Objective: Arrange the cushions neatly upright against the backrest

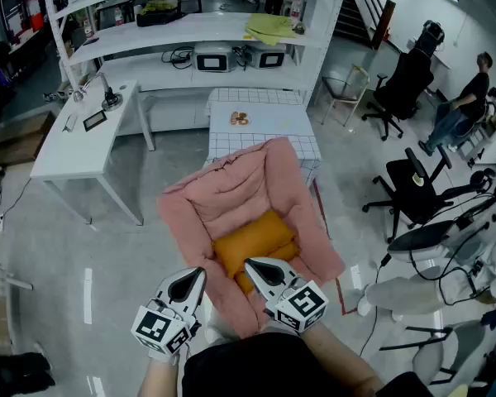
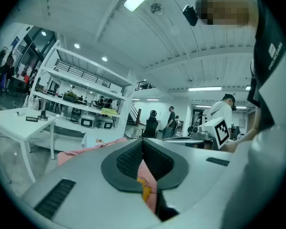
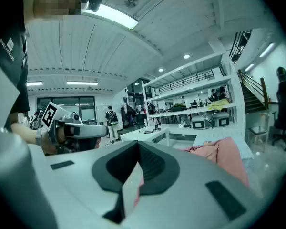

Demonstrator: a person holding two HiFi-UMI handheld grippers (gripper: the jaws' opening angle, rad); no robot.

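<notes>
A big pink cushion (image 1: 231,188) lies on the floor, folded up like a seat, with its back towards the tiled table. An orange cushion (image 1: 252,242) lies flat in its hollow. My left gripper (image 1: 197,275) is shut and held level at the pink cushion's near left edge. My right gripper (image 1: 252,265) is shut too, its tip over the near end of the orange cushion. In the left gripper view the pads (image 2: 155,159) meet, with pink and orange showing below them. In the right gripper view the pads (image 3: 150,163) meet, and the pink cushion (image 3: 224,154) lies to the right.
A white tiled table (image 1: 264,122) stands just behind the pink cushion, a white desk (image 1: 83,139) to the left, and shelving (image 1: 190,31) beyond. Black office chairs (image 1: 413,188) and cables crowd the right side. A person (image 1: 471,98) sits at the far right.
</notes>
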